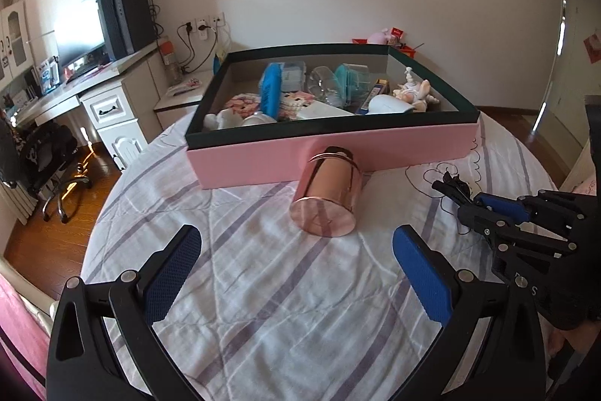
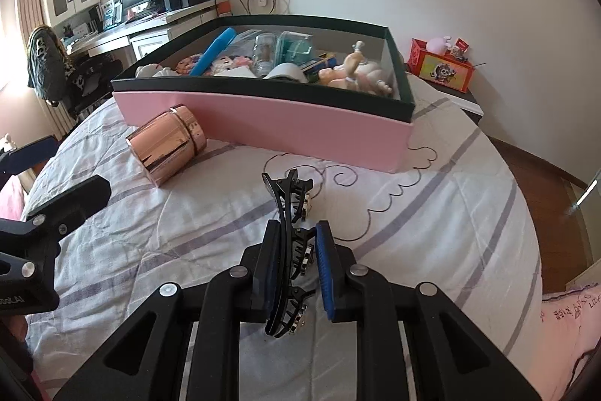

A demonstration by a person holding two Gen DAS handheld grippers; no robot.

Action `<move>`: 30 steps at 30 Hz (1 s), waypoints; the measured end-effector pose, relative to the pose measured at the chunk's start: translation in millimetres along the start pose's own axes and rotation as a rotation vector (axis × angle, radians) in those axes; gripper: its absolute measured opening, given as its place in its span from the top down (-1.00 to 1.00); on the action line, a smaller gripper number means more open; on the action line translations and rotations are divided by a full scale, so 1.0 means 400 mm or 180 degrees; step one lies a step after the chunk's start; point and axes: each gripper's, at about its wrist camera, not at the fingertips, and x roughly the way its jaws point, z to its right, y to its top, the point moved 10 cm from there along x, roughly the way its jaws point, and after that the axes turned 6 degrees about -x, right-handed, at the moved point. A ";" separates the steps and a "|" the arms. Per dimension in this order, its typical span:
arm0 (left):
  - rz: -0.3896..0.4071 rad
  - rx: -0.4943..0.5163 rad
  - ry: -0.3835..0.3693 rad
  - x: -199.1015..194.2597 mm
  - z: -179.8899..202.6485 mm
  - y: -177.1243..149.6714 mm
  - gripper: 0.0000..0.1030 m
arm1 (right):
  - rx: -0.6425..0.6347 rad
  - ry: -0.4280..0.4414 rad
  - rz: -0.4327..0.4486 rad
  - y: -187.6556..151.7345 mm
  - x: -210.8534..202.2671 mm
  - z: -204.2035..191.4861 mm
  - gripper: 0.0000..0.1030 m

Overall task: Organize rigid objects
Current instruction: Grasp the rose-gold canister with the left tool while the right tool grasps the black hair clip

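- Left tongs [image 1: 296, 273]: jaws spread wide, holding nothing, hovering low over the striped white bedspread [image 1: 240, 288].
- Shiny rose-gold metal cylinder canister with lid [image 1: 326, 192]: lies on its side on the bedspread, lid end touching the pink wall of the box, base end facing the left tongs, just ahead of them and slightly right of centre. Likely light, stiff, slick and prone to rolling; best pinched across the barrel mid-length, not on the lid seam.
- Shallow pink cardboard box with dark green rim [image 2: 263, 123]: sits on the bed beyond both tools, already full of toys and small containers.
- Black plastic claw hair clip with toothed jaws [image 2: 291, 232]: lies lengthwise between the right pads, teeth pointing right. Light, rigid, maybe brittle at the teeth; grip the smooth spine.
- Right tongs [image 2: 296, 273]: nearly closed around the clip; left pad on the spine; whether the right pad touches, I cannot tell.
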 end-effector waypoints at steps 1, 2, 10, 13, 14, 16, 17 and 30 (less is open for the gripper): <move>-0.0051 0.0025 0.0027 0.015 0.008 0.001 -1.00 | 0.0043 0.0007 0.0003 -0.002 0.001 0.008 0.63; -0.0096 0.0066 0.0087 0.032 0.015 0.004 -1.00 | 0.0066 0.0018 0.0007 -0.002 0.000 0.011 0.63; -0.0305 0.0237 0.0178 0.123 0.038 0.022 -1.00 | 0.0114 0.0099 -0.0058 0.003 0.024 0.018 0.63; -0.0415 0.0258 0.0145 0.157 0.043 0.013 -0.75 | 0.0126 0.0118 -0.0069 0.008 0.032 0.020 0.63; -0.0497 0.0251 0.0054 0.168 0.050 0.005 -0.63 | 0.0125 0.0120 -0.0072 0.009 0.034 0.020 0.63; -0.0498 0.0201 -0.0129 0.169 0.062 0.010 -0.21 | 0.0127 0.0122 -0.0079 0.009 0.036 0.019 0.63; -0.0491 0.0199 -0.0148 0.171 0.065 0.011 -0.12 | 0.0127 0.0123 -0.0080 0.010 0.038 0.018 0.63; -0.0203 0.0159 -0.0069 0.095 0.053 0.006 0.08 | 0.0073 0.0193 -0.0038 0.017 0.039 0.005 0.63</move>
